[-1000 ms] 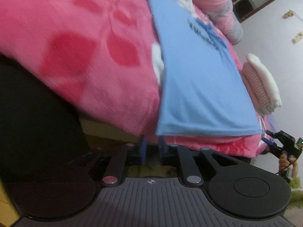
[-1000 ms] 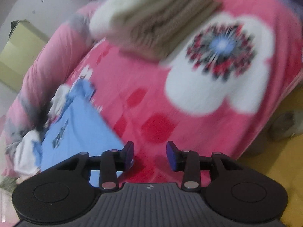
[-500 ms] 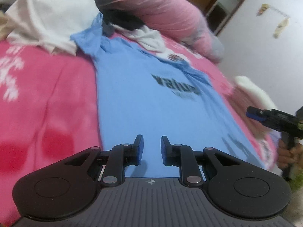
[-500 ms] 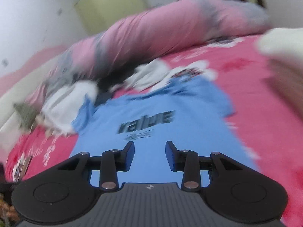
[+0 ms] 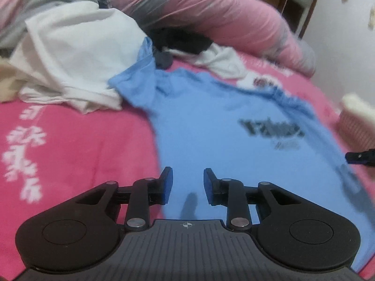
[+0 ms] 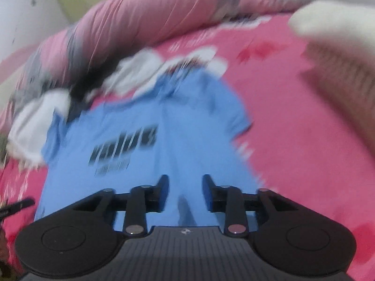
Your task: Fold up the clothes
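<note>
left gripper [image 5: 188, 182] and right gripper [image 6: 185, 188], jaws opening and empty, above the hem end of a blue t-shirt [image 5: 211, 126] spread flat on a pink blanket [image 5: 77, 138]; beyond, a white garment [image 5: 77, 46] and a pink bolster [image 5: 222, 16].

A pink floral blanket [image 5: 77, 145] covers the bed, with a rolled pink-and-grey quilt [image 5: 225, 16] behind.
</note>
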Available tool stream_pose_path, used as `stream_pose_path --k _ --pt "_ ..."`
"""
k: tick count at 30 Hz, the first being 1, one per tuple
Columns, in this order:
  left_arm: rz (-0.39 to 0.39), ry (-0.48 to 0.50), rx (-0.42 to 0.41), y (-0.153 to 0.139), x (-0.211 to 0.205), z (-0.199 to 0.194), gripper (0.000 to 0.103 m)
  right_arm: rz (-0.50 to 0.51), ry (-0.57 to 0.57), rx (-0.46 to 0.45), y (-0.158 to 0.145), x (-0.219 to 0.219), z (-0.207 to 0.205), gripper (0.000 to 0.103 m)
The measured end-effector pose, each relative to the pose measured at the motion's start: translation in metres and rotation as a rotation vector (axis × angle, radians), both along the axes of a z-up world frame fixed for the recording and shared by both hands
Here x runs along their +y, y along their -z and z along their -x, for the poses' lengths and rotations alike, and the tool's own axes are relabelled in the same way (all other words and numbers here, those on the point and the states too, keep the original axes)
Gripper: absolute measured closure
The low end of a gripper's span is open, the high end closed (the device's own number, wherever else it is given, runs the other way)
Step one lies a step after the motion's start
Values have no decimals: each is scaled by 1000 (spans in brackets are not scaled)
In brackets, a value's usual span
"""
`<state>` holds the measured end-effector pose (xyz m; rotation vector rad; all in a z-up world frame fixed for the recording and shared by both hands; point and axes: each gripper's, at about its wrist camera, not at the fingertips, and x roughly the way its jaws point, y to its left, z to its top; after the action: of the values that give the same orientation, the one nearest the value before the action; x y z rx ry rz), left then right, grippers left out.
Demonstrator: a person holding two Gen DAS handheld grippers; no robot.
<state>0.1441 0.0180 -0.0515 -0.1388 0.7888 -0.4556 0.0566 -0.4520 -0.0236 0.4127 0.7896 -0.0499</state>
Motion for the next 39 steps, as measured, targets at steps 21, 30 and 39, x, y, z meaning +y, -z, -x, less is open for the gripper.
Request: stream_pose_path --k 21,30,39 --pt "50 25 -78 51 -56 -48 74 289 133 -33 -6 -54 -135 101" --pt "28 27 -96 51 -59 -46 74 797 167 7 -32 -54 -219 101" --pt "19 29 -101 52 -60 -46 74 896 190 257 47 -76 -270 98"
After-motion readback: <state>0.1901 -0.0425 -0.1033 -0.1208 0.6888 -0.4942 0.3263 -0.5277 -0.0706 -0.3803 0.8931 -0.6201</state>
